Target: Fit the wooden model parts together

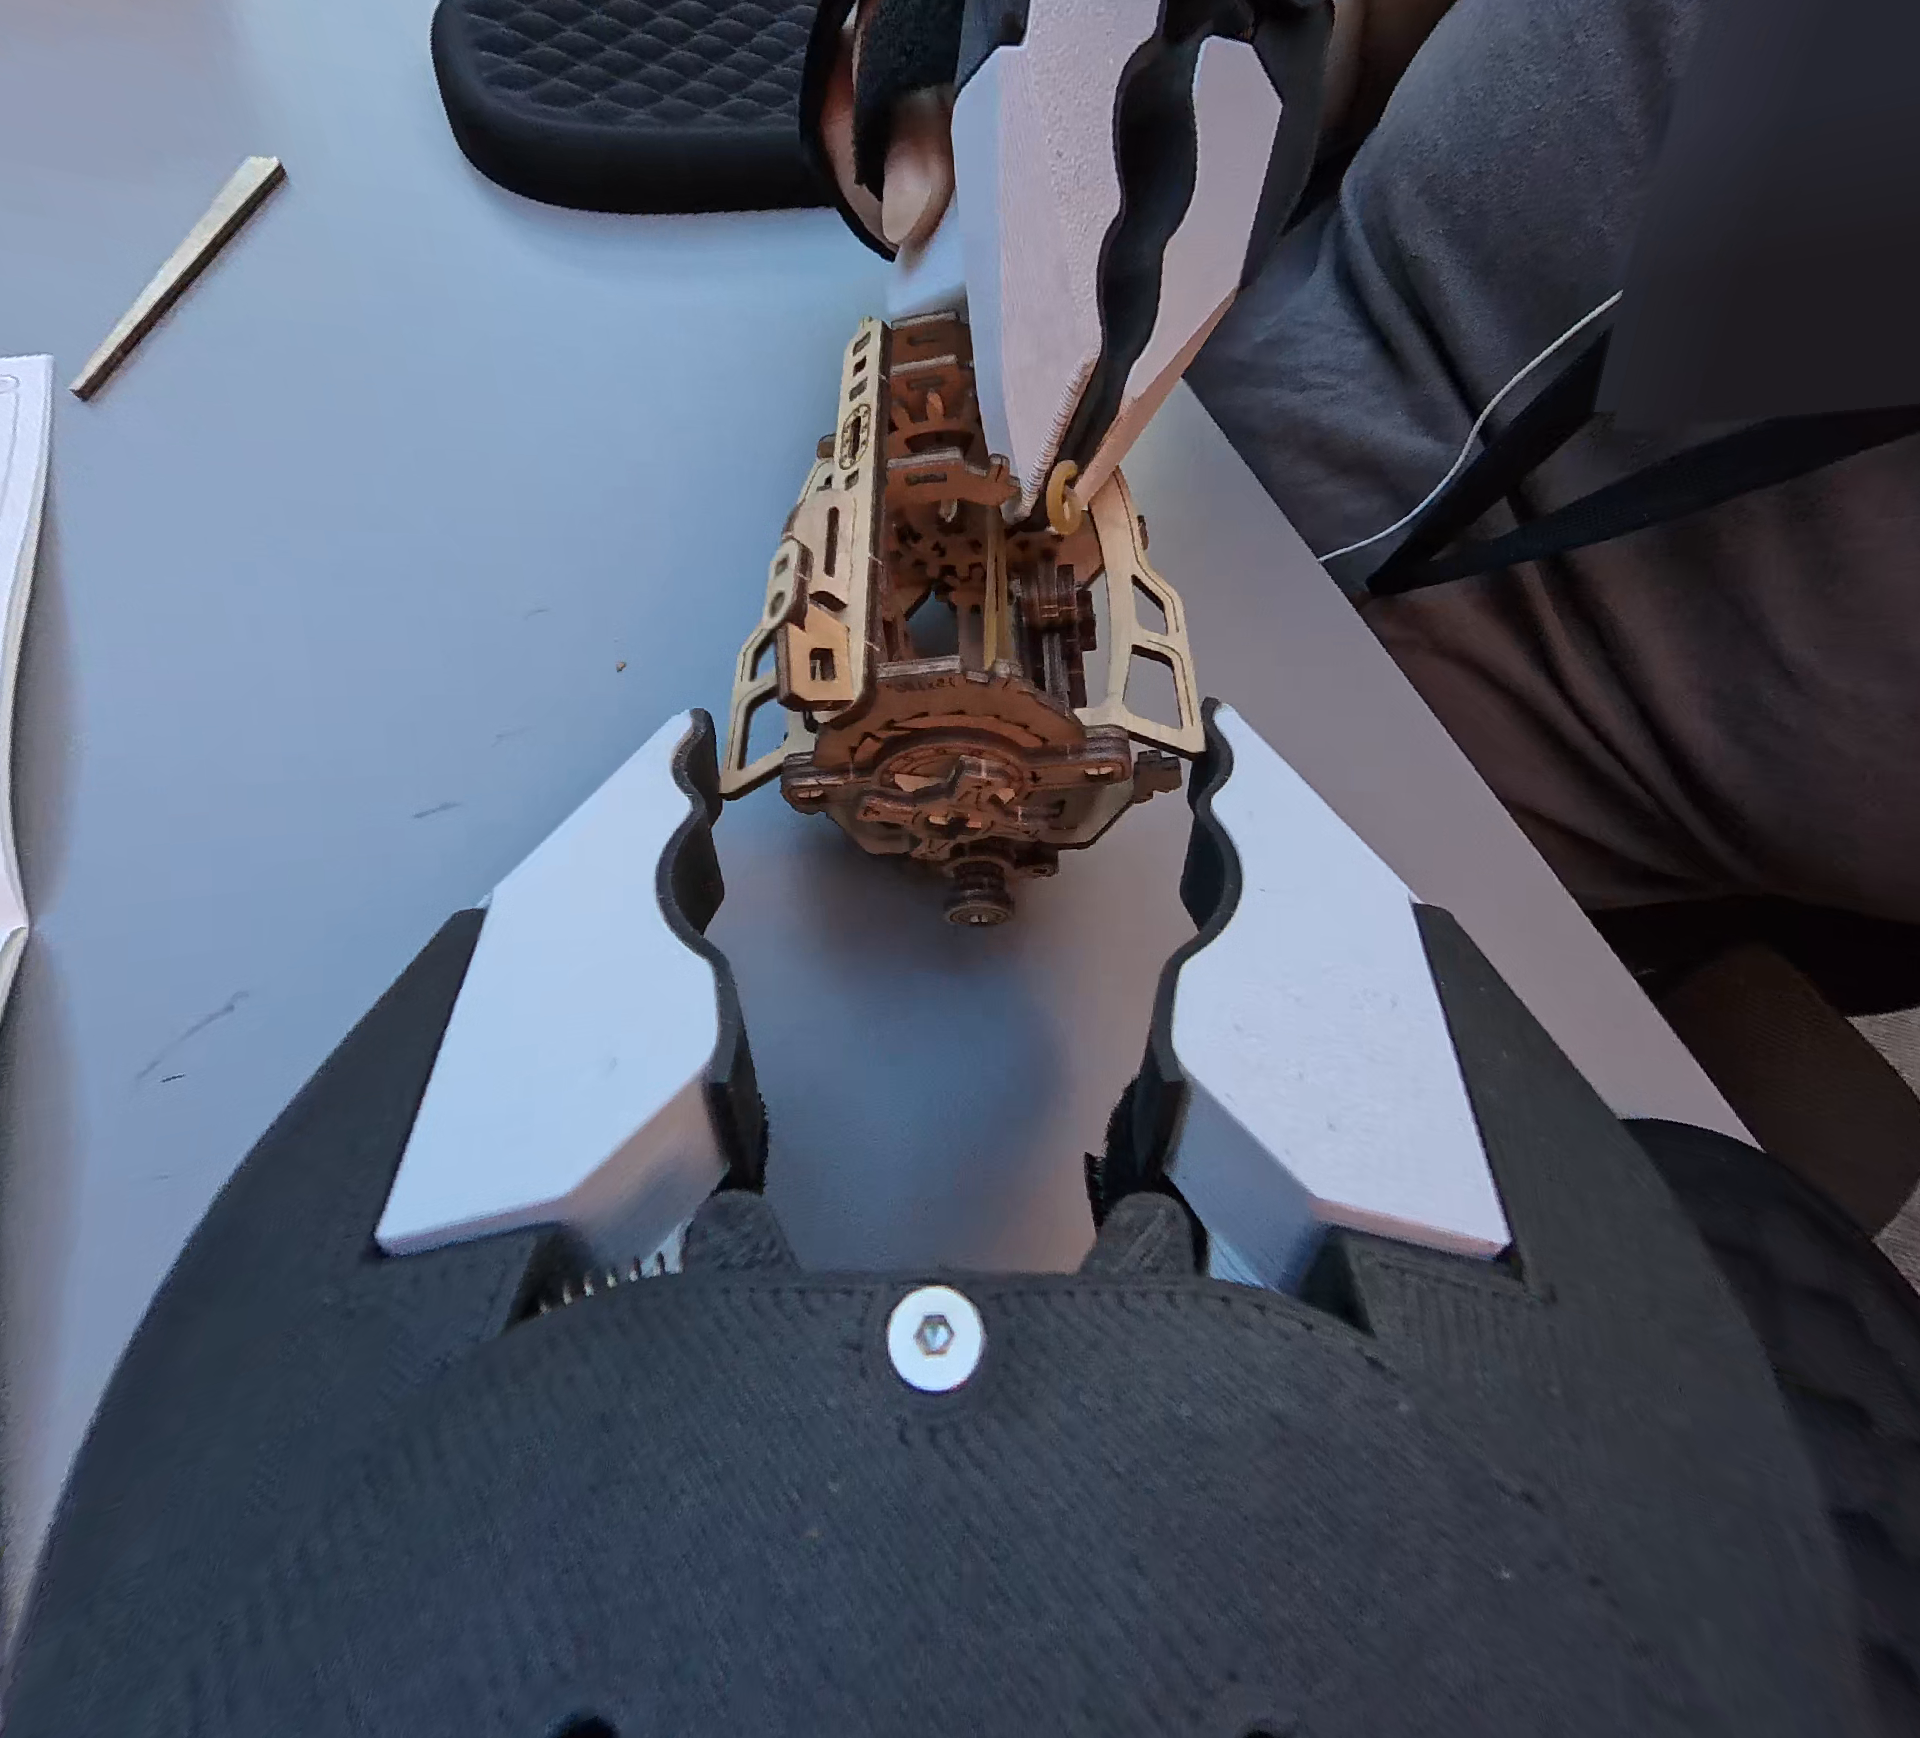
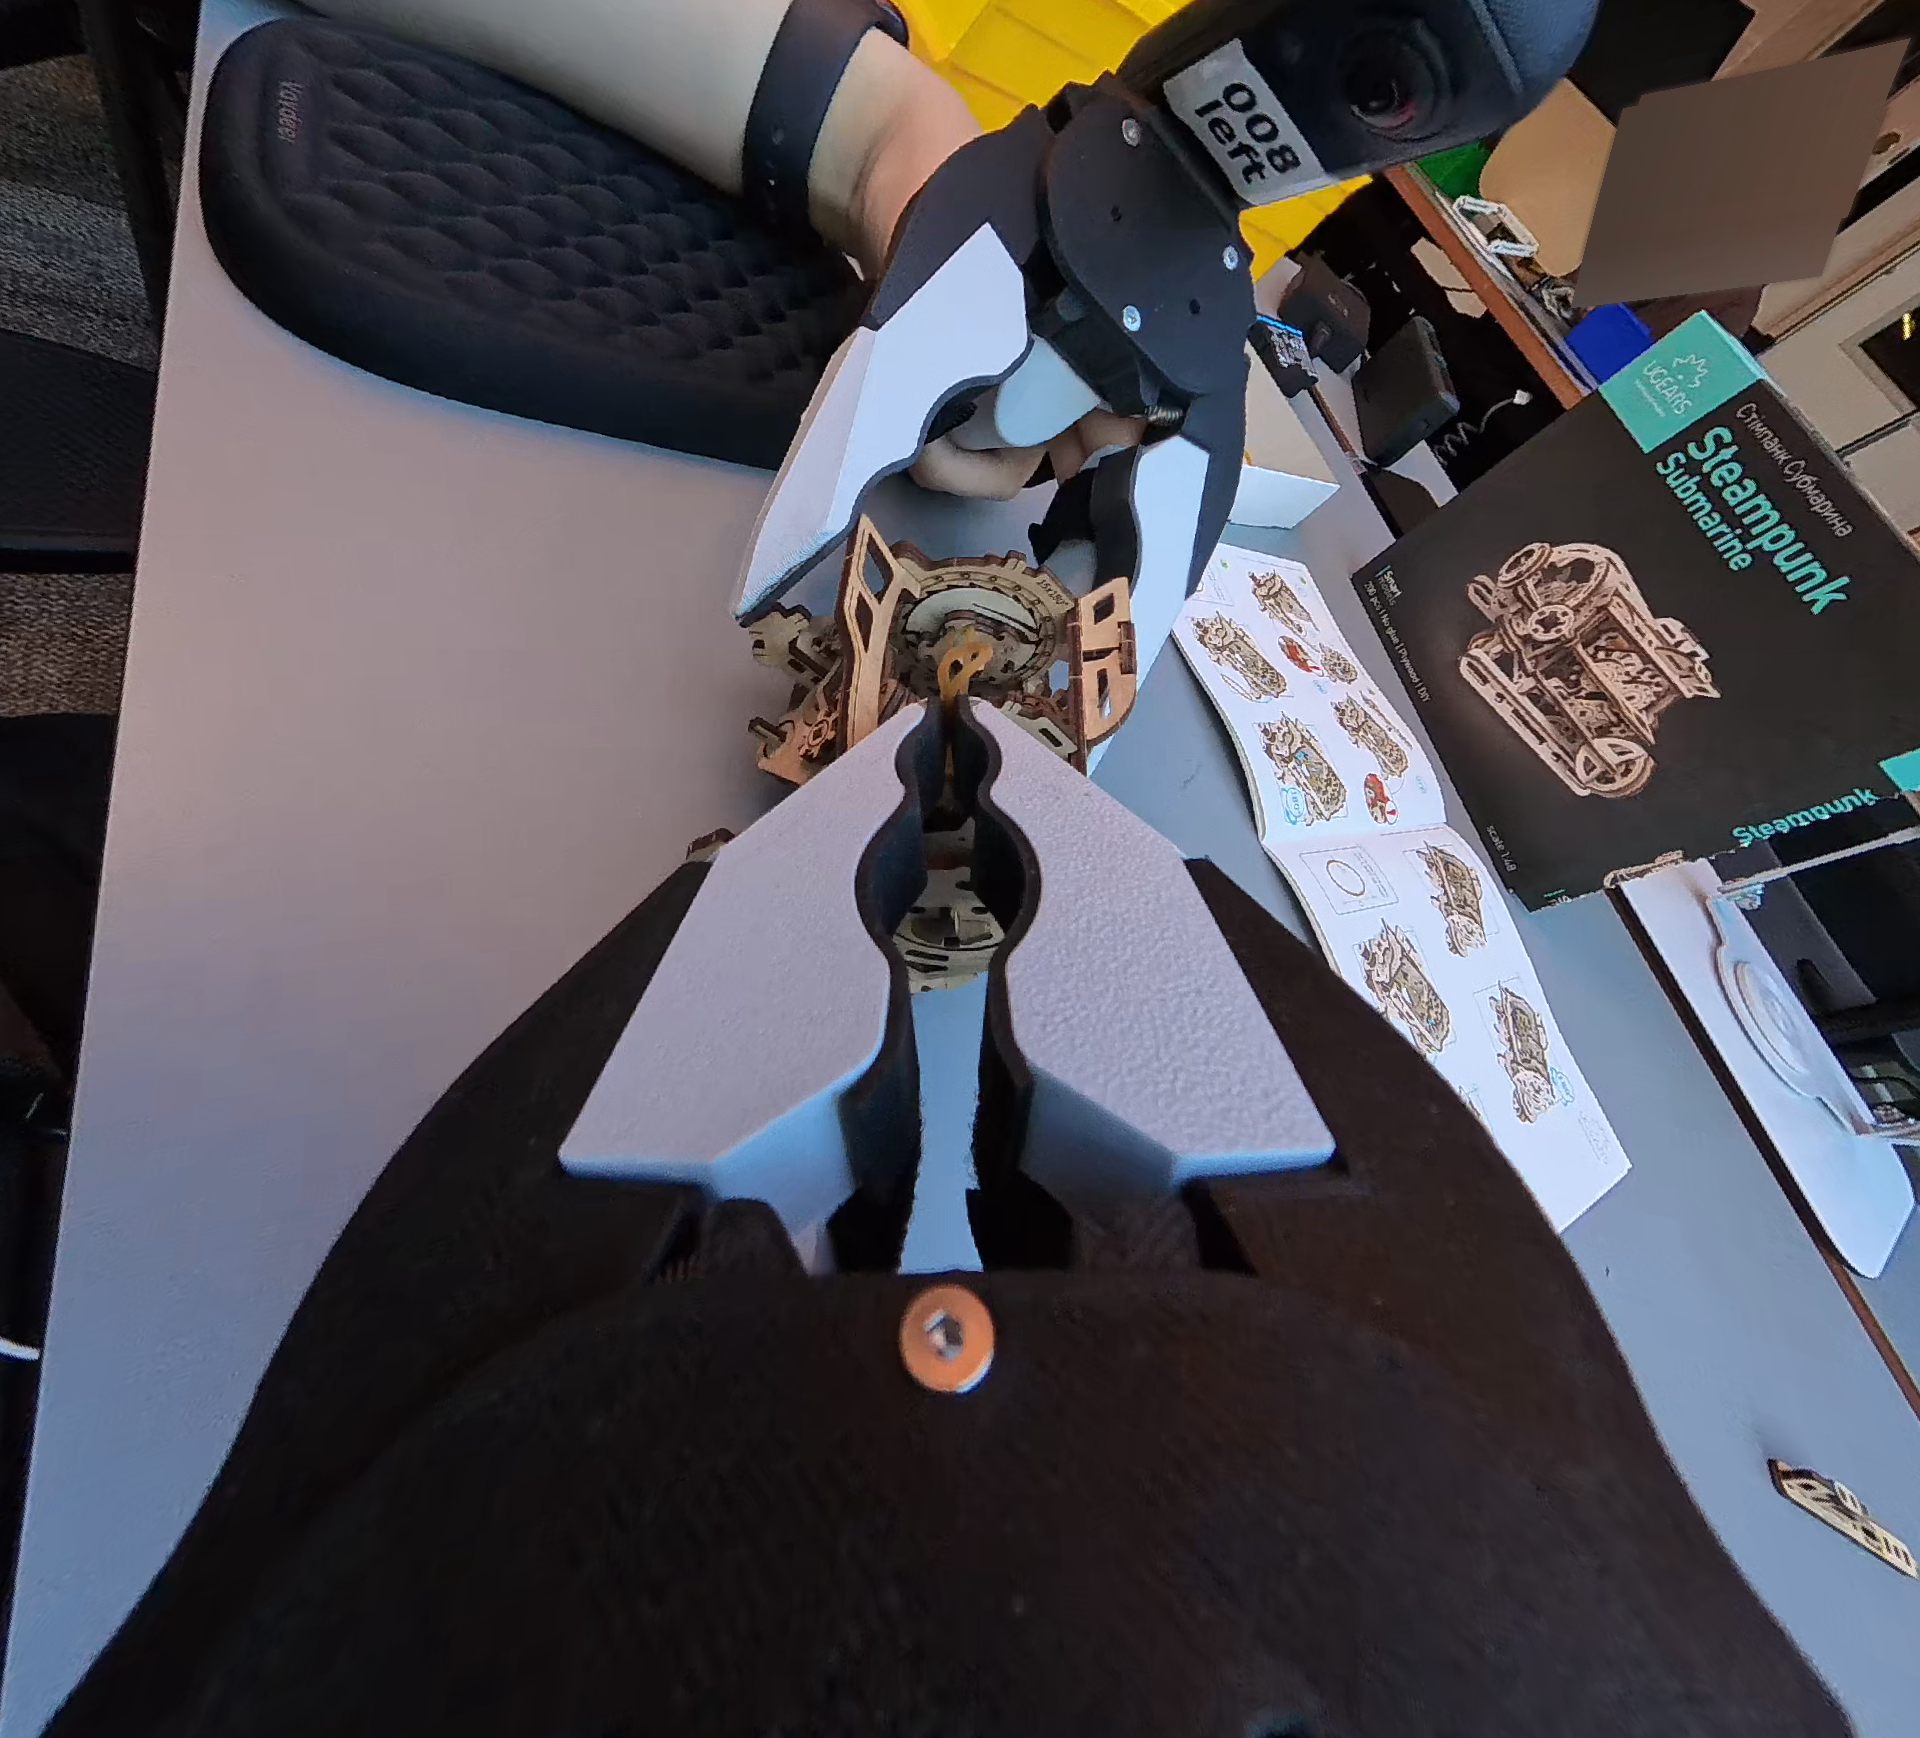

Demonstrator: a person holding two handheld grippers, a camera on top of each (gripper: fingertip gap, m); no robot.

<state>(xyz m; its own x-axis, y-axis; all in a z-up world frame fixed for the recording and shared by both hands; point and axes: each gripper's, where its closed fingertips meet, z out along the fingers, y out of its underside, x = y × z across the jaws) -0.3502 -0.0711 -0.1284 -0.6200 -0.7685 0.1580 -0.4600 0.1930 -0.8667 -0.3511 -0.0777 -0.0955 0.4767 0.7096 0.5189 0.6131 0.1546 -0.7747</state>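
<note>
The model (image 1: 935, 649) lies on the table (image 1: 416, 649), largely built, between the spread fingers of the left gripper (image 1: 951, 758), which seems to steady it; the right gripper (image 2: 961, 712), pinched on a yellow band (image 1: 1062, 495), hovers over its frame; seating that band looks unfinished.

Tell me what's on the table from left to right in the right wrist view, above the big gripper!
black padded wrist rest → wooden model → open instruction booklet → dark kit box
</note>
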